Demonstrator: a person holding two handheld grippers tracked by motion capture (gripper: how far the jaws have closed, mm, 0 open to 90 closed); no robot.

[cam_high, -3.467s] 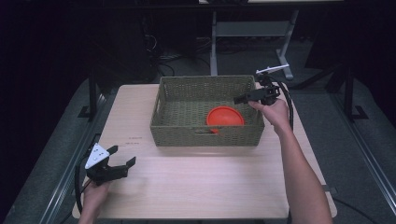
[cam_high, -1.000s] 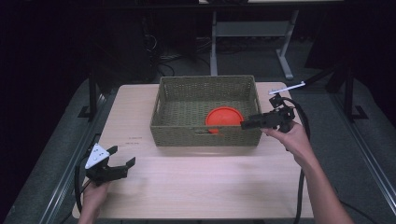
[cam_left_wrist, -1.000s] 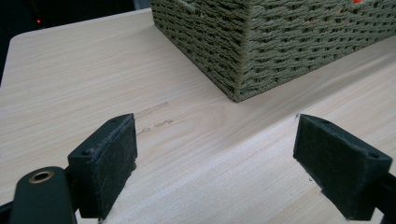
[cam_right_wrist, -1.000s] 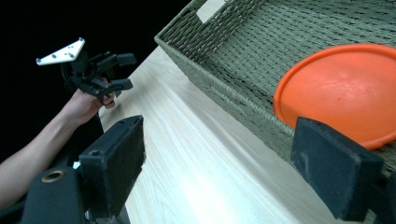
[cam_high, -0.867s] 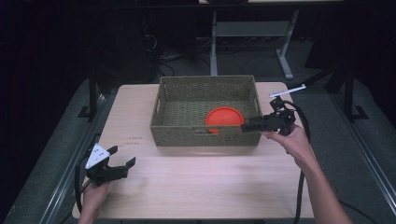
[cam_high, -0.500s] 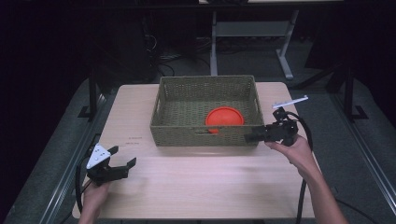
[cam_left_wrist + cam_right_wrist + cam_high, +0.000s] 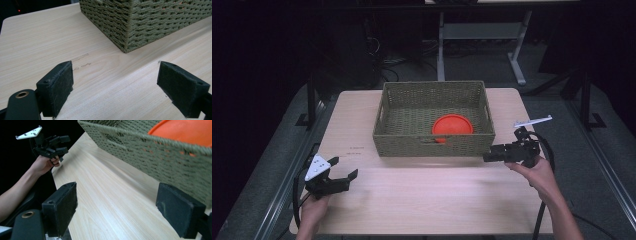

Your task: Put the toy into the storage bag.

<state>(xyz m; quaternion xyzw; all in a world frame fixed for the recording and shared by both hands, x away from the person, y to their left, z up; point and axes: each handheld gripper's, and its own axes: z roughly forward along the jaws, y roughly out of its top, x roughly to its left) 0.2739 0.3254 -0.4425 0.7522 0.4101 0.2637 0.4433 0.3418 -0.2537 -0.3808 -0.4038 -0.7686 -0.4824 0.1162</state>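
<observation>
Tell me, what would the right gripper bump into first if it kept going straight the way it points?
Probably nothing soon. The right gripper points along the bare table, just beside the basket, toward the left gripper far off.

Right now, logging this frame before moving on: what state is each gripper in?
Left gripper: open, holding nothing.
Right gripper: open, holding nothing.
</observation>
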